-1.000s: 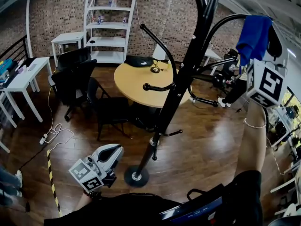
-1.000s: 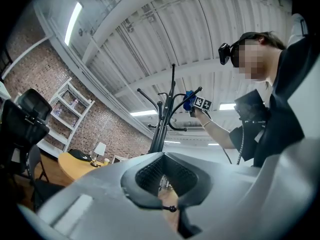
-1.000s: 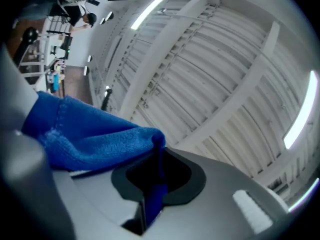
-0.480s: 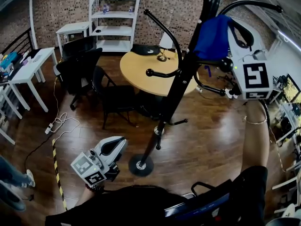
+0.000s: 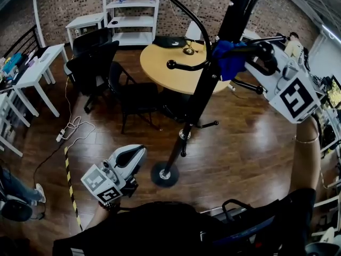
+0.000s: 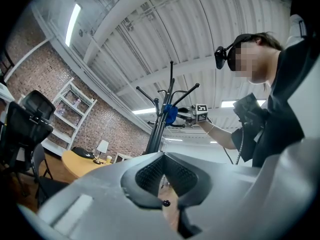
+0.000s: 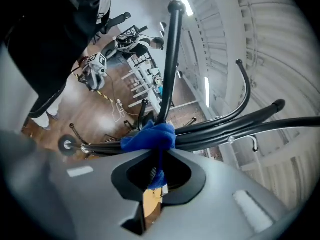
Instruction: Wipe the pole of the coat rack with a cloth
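The black coat rack pole (image 5: 198,97) rises from a round base (image 5: 163,175) on the wooden floor, with curved hook arms (image 5: 187,14) near its top. My right gripper (image 5: 237,53) is raised high and shut on a blue cloth (image 5: 229,59), which presses against the pole's upper part. In the right gripper view the cloth (image 7: 150,136) bunches against the pole (image 7: 100,147) just ahead of the right gripper (image 7: 156,171). My left gripper (image 5: 134,156) hangs low beside the base, shut and empty. The left gripper view shows the left gripper (image 6: 163,183) pointing up at the rack (image 6: 159,121) and the cloth (image 6: 170,114).
A round wooden table (image 5: 170,71) and black chairs (image 5: 133,97) stand behind the rack. White shelving (image 5: 130,9) lines the brick wall and white side tables (image 5: 37,73) stand at the left. A cable and yellow-black tape (image 5: 69,180) lie on the floor.
My right gripper has carried the blue cloth down and to the left, from beside a hook arm onto the pole. The left gripper has stayed low near the base.
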`<state>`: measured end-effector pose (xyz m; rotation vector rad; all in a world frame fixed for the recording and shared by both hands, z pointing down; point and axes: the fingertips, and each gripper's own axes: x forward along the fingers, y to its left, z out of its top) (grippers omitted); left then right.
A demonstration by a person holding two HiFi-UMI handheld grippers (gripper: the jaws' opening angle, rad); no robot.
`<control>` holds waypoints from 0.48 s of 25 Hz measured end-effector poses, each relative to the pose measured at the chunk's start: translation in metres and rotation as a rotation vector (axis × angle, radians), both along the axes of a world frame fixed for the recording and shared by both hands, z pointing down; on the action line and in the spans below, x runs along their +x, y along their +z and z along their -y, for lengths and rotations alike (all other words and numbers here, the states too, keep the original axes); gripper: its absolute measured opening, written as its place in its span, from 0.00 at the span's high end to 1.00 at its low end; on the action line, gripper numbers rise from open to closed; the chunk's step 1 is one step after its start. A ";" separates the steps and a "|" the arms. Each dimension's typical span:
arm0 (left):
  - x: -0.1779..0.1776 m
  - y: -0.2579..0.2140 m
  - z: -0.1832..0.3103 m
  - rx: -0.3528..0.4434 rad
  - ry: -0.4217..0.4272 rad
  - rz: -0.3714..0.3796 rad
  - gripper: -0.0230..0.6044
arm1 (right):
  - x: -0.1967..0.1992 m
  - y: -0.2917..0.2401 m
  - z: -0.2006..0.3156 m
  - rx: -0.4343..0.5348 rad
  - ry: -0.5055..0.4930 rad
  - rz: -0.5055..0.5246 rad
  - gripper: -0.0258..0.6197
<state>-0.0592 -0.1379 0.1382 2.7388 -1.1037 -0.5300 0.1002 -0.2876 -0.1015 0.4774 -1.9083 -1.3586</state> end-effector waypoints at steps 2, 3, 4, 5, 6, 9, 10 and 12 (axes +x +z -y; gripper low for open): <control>0.004 -0.001 -0.002 0.008 0.004 -0.004 0.97 | -0.002 0.010 0.002 -0.042 -0.002 -0.034 0.93; 0.006 -0.001 -0.003 0.010 0.007 -0.006 0.97 | -0.003 0.015 0.003 -0.062 -0.005 -0.046 0.93; 0.008 -0.001 -0.004 0.011 0.009 -0.007 0.97 | -0.003 0.020 0.004 -0.086 -0.008 -0.056 0.93; 0.009 0.000 -0.004 0.011 0.012 -0.009 0.97 | -0.002 0.027 0.003 -0.117 -0.008 -0.070 0.93; 0.009 0.001 -0.005 0.010 0.014 -0.011 0.97 | -0.002 0.035 0.003 -0.154 -0.006 -0.091 0.93; 0.008 0.002 -0.005 0.005 0.018 -0.022 0.97 | 0.003 0.056 0.002 -0.253 0.031 -0.180 0.93; 0.007 0.002 -0.005 0.005 0.019 -0.026 0.97 | 0.005 0.058 0.001 -0.285 0.047 -0.196 0.93; 0.007 0.003 -0.004 0.008 0.021 -0.032 0.97 | 0.009 0.059 -0.001 -0.348 0.085 -0.223 0.93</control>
